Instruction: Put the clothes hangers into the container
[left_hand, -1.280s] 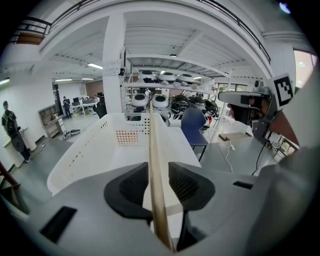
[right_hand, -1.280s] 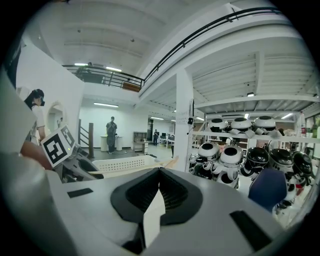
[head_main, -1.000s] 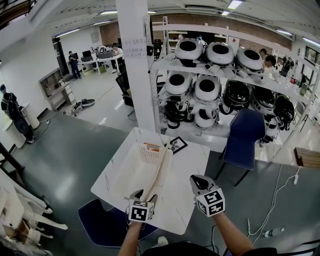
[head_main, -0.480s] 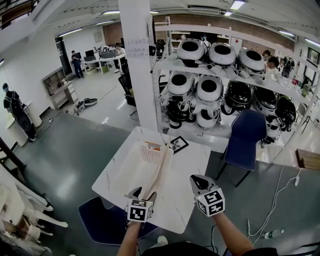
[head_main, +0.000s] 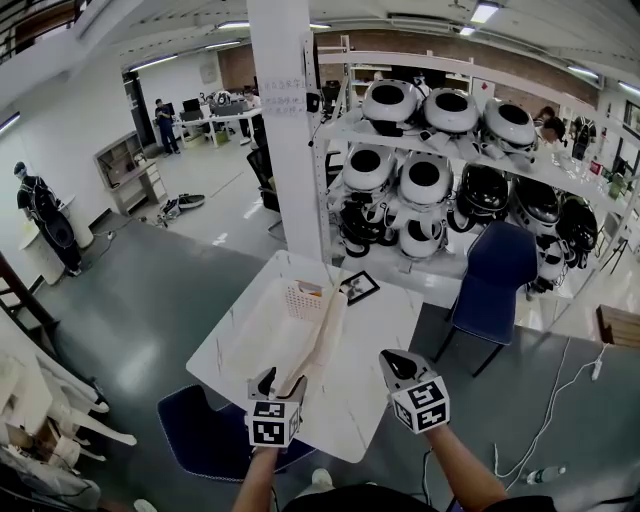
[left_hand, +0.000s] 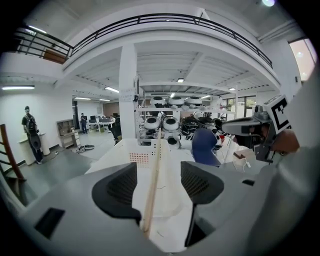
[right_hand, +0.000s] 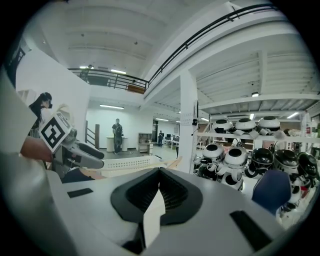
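A long pale wooden hanger (head_main: 320, 332) lies along the right side of the white perforated container (head_main: 262, 338) on the white table (head_main: 378, 325), its far end at the container's far wall. My left gripper (head_main: 281, 382) is open at the hanger's near end. In the left gripper view the hanger (left_hand: 153, 176) runs between the parted jaws, close to the left one, toward the container (left_hand: 142, 151). My left gripper (left_hand: 157, 186) does not clamp it. My right gripper (head_main: 394, 361) hovers shut over the table's near right, holding nothing; its jaws meet in the right gripper view (right_hand: 159, 186).
A small framed picture (head_main: 357, 288) lies at the table's far side. A white pillar (head_main: 292, 140) and a shelf of round white and black helmets (head_main: 430, 175) stand behind. A blue chair (head_main: 492, 272) is at the right, a blue seat (head_main: 200, 440) at the near left.
My left gripper has slid a little left and back along the hanger's near end, and its jaws look wider apart. The hanger and right gripper have stayed put.
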